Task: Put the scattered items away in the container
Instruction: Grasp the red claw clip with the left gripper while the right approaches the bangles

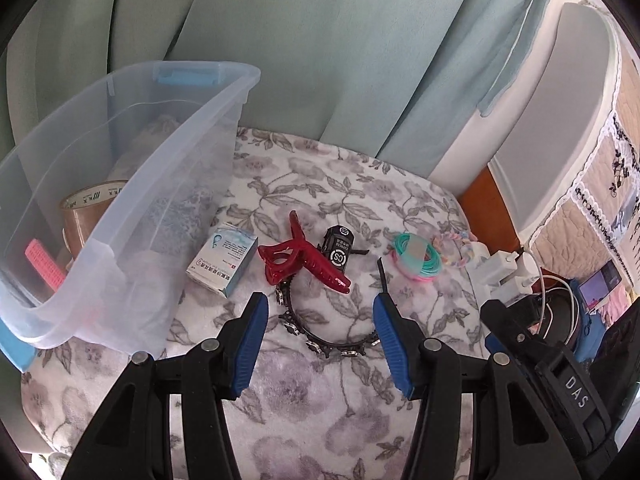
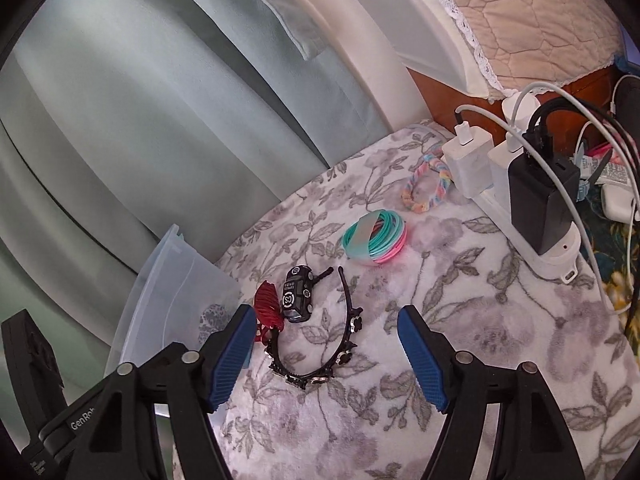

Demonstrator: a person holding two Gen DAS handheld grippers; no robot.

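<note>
A clear plastic bin stands at the left on the floral blanket, with a tape roll and a pink comb inside. Beside it lie a small box, a red hair claw, a black toy car, a black headband and a teal-pink bundle of hair ties. My left gripper hovers open just before the headband and claw, touching nothing. My right gripper is open wide over the headband, near the car, holding nothing.
A pastel braided hair tie lies by a white power strip with chargers and cables at the blanket's right edge. Pale green curtains hang behind. A wooden ledge and a quilted cover are at the right.
</note>
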